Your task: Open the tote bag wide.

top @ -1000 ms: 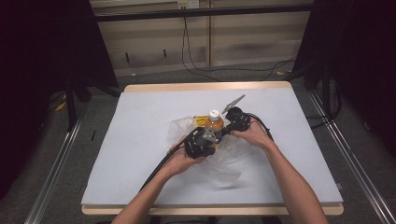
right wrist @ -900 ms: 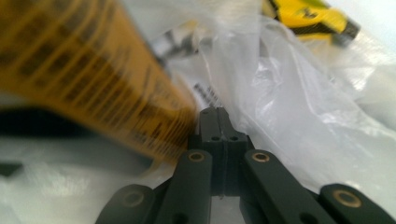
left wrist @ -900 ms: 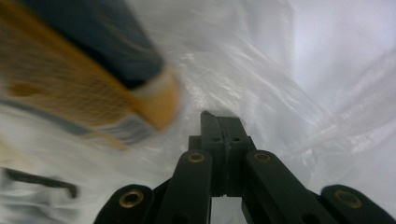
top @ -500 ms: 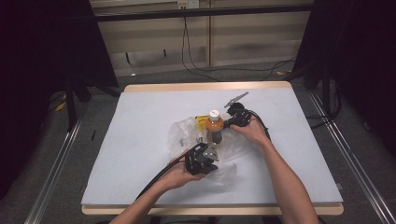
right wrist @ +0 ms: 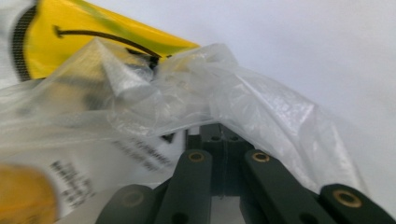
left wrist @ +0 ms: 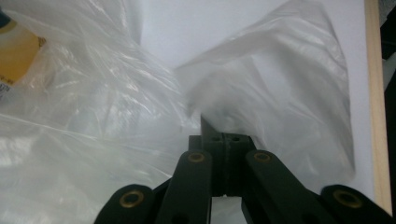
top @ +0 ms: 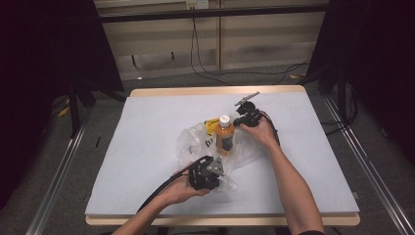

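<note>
Plastic bag (top: 200, 144) on white table (top: 147, 147).

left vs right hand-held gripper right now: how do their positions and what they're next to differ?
Place: the left hand-held gripper sits near the table's front edge; the right hand-held gripper is farther back.
Neighbours: the right one is beside the upright orange bottle and a yellow packet; the left one holds the clear plastic bag's near corner, away from the bottle.
Shared: both are shut on the bag's film, each pinching a fold.
</note>
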Action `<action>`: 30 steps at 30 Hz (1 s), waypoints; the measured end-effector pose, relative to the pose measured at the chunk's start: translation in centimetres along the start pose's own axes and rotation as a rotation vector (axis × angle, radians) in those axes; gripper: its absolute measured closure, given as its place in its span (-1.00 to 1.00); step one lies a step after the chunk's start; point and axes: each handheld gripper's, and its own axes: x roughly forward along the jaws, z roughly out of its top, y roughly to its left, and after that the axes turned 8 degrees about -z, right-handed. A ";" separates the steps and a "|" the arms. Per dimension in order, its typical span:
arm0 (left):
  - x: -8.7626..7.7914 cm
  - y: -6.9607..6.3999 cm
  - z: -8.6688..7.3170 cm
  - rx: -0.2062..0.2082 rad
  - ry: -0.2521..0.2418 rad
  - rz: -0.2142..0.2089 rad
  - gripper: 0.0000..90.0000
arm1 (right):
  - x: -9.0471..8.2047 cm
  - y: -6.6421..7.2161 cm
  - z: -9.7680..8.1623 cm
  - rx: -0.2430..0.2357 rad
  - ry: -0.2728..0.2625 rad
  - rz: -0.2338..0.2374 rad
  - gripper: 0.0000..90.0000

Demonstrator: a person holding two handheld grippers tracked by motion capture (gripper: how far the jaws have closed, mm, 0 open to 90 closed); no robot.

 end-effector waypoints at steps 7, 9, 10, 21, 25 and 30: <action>-2.4 2.4 -0.5 -0.086 -0.156 0.019 1.00 | -1.6 -0.1 -0.1 0.016 -0.039 0.080 1.00; -3.6 3.2 -0.4 -0.116 -0.208 0.043 1.00 | -2.7 -0.3 -0.2 0.016 -0.065 0.123 1.00; -4.2 3.6 -0.4 -0.125 -0.219 0.061 1.00 | -3.2 -0.2 -0.3 0.011 -0.076 0.140 1.00; -4.6 8.6 0.6 -0.254 -0.233 0.152 1.00 | -4.1 2.9 0.3 -0.101 -0.043 0.204 1.00; -3.8 9.9 0.5 -0.280 -0.211 0.165 1.00 | -2.2 3.4 -0.3 -0.107 0.017 0.204 1.00; -2.5 11.3 -0.4 -0.303 -0.124 0.177 1.00 | -1.4 3.4 -1.2 -0.088 0.038 0.234 1.00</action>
